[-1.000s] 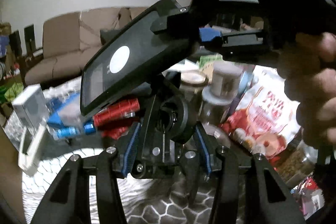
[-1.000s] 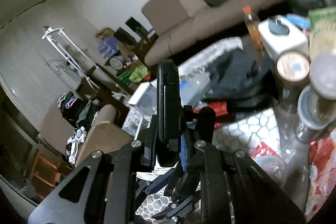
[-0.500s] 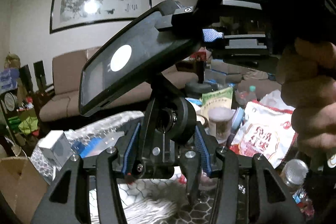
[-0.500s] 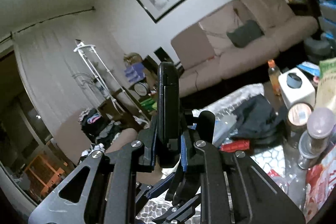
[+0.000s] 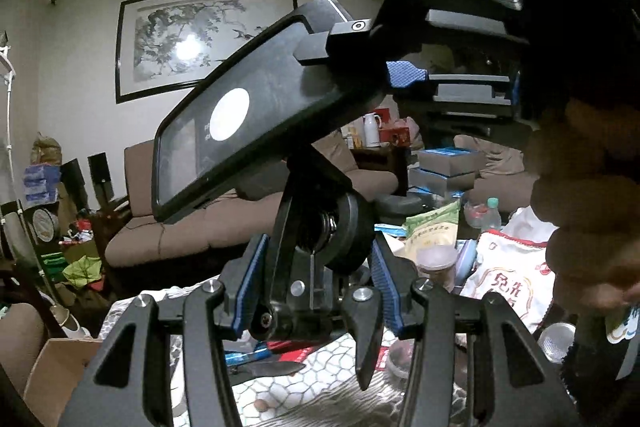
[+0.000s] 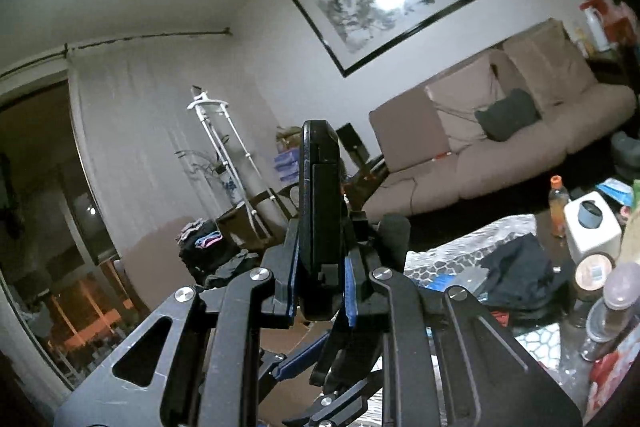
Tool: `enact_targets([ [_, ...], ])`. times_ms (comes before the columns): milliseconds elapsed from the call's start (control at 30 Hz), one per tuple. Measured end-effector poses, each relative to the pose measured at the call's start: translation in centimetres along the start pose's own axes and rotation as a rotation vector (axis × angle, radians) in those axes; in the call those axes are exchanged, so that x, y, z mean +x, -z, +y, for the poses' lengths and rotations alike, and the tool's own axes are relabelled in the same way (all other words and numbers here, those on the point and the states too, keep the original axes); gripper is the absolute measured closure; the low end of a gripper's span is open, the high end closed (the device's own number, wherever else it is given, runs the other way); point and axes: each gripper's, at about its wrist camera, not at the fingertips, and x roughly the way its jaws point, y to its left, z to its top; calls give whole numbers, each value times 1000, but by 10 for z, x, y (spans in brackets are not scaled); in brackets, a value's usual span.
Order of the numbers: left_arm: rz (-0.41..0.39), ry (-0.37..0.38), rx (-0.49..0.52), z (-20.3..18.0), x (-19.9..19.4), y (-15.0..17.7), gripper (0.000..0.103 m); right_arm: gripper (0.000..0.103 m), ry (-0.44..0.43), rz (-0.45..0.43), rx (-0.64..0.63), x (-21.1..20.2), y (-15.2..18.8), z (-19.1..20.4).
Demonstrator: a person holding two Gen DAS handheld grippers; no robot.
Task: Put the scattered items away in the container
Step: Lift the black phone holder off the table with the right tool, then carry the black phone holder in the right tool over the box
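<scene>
A black phone point(image 5: 240, 115) with a white disc on its screen sits in a black phone holder point(image 5: 320, 239) with a round knob. My left gripper point(image 5: 316, 287) is shut on the holder's base, its blue pads point(image 5: 250, 283) against both sides. My right gripper point(image 5: 372, 55), held by a hand point(image 5: 592, 211), reaches in from the upper right and clamps the phone's top edge. In the right wrist view the phone point(image 6: 320, 211) stands edge-on between the pads of my right gripper point(image 6: 322, 291). A cardboard box point(image 5: 52, 379) stands open at the lower left.
Below lies a table with a honeycomb-patterned cloth point(image 5: 320, 379), crowded with snack bags point(image 5: 508, 279), a cup point(image 5: 436, 259), jars point(image 6: 596, 275), an orange bottle point(image 6: 558, 203) and a white container point(image 6: 592, 227). A brown sofa point(image 6: 500, 147) lines the far wall.
Both grippers have risen together with the phone and its holder. The cluttered table has dropped lower in both views, and the wall, picture and ceiling now fill the upper part.
</scene>
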Motion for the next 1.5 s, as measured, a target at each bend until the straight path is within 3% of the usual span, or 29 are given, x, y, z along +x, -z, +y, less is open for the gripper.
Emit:
enact_targets([
  [533,74,-209,-52,100,-54,23,53,86,-183,126,-8,107,42,73],
  [933,204,-384,-141,199,-121,60,53,86,-357,319,-1,230,114,156],
  [1100,348,-366,-167,244,-111,85,53,86,-346,391,98,279,157,155],
  [1233,490,-298,-185,268,-91,106,53,86,-287,449,209,311,193,128],
  [1400,625,-209,-251,284,-63,141,53,86,-185,528,287,345,232,89],
  [1500,700,-209,-204,281,-44,150,53,86,-149,553,346,361,249,64],
])
